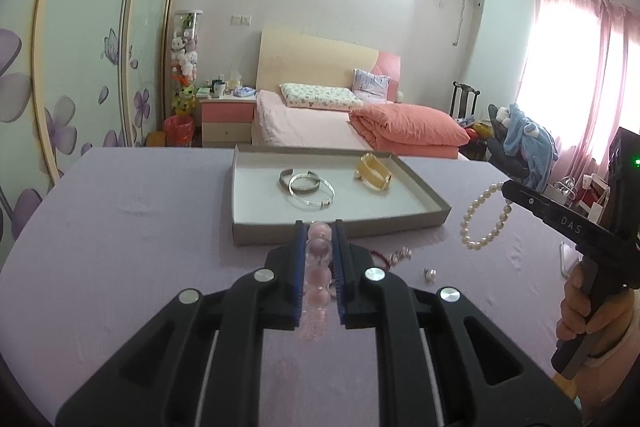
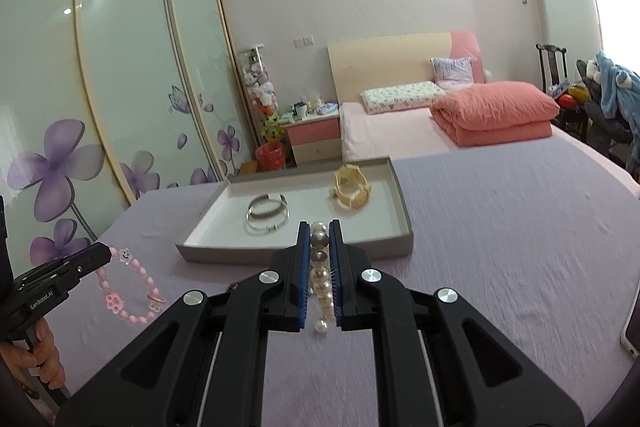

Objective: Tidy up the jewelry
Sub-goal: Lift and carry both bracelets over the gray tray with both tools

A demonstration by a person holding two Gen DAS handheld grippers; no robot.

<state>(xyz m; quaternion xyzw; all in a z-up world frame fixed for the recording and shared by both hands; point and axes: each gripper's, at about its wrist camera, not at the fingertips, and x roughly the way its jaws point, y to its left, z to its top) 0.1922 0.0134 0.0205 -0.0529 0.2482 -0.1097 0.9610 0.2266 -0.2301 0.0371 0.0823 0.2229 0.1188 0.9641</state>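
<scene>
Left wrist view: the left gripper [image 1: 319, 233] pinches a pink bead bracelet [image 1: 318, 259] between its fingers; the tray [image 1: 340, 227] lies just beyond the fingertips.

Right wrist view: the right gripper [image 2: 319, 231] pinches a pearl bracelet [image 2: 321, 275], tray [image 2: 296, 251] ahead of its fingertips.

Both black grippers have blue-padded fingers [image 1: 298, 267], silver round screws [image 2: 370, 275] and white lettering [image 1: 576, 225].

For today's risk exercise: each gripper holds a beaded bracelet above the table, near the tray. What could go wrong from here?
1. The pearl bracelet hangs from the right gripper by a few beads; it may swing or slip.
2. The pink bracelet dangles from the left gripper and could snag the tray wall.
3. Either could land on the silver bangles and tangle.
</scene>
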